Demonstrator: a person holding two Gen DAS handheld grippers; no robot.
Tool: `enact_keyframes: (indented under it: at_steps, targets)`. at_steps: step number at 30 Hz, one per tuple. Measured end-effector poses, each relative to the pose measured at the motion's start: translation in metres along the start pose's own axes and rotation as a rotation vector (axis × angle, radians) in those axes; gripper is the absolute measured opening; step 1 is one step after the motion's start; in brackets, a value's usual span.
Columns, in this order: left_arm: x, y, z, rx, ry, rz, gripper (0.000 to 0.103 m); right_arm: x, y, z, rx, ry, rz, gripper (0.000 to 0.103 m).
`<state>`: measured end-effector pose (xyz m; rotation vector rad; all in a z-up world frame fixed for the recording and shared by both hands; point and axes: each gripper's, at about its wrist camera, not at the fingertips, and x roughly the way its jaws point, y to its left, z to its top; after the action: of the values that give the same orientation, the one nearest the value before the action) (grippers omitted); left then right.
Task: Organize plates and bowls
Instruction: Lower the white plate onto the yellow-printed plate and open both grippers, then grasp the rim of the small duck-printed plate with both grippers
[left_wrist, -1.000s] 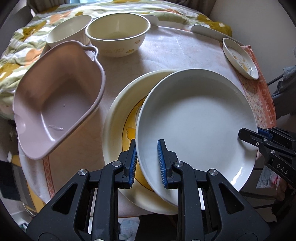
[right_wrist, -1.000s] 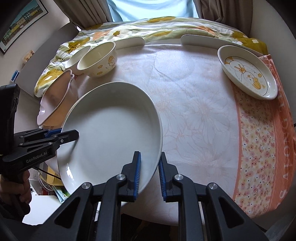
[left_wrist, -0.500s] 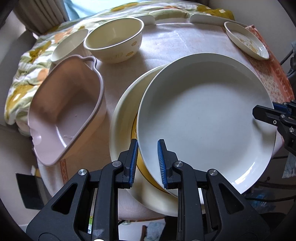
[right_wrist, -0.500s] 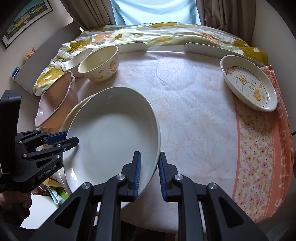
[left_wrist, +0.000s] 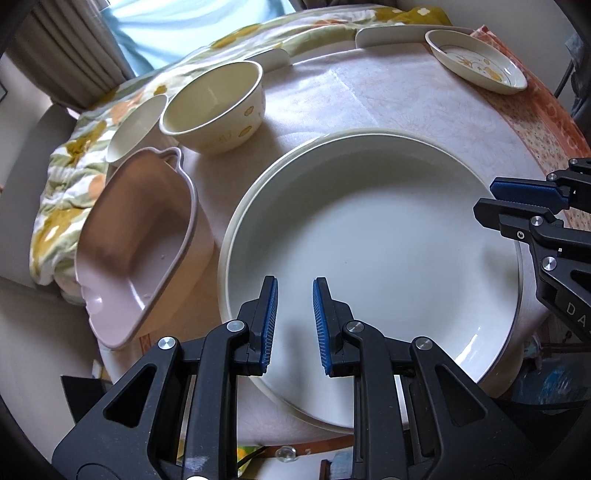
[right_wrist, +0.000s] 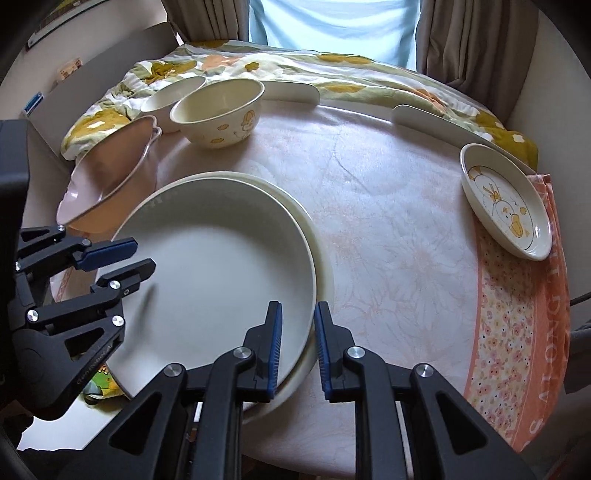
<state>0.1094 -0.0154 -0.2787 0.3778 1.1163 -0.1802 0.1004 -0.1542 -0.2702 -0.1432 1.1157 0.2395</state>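
Note:
A large white plate (left_wrist: 376, 236) (right_wrist: 221, 258) lies stacked on a cream plate (left_wrist: 236, 206) (right_wrist: 325, 266) at the table's near left. My left gripper (left_wrist: 293, 317) is open, its jaws straddling the white plate's near rim; it also shows in the right wrist view (right_wrist: 125, 258). My right gripper (right_wrist: 298, 343) is open around the plates' right rim; it also shows in the left wrist view (left_wrist: 517, 203). A cream bowl (left_wrist: 218, 110) (right_wrist: 221, 110), a smaller white bowl (left_wrist: 136, 125) (right_wrist: 170, 98) and a tilted pink dish (left_wrist: 136, 240) (right_wrist: 107, 177) sit to the left.
A small oval duck-printed dish (right_wrist: 506, 206) (left_wrist: 476, 59) sits at the table's far right on an orange floral cloth (right_wrist: 517, 332). A flowered blanket (right_wrist: 295, 70) lies behind the table. The stacked plates overhang the table's near edge.
The white plate has come down from a tilted hold onto the cream plate, now covering it. Both grippers have opened slightly and let go of its rim.

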Motion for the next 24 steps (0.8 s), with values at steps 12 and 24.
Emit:
enact_keyframes:
  at_steps: [12,24]
  targets:
    - [-0.004,0.017,0.000,-0.078,0.004,-0.047,0.018,-0.009,-0.009,0.002,0.082,-0.020,0.045,0.016]
    - [-0.056,0.040,0.018,-0.112,-0.135,-0.063,0.102,-0.035,-0.034,0.011,0.212,-0.111,0.089,0.103]
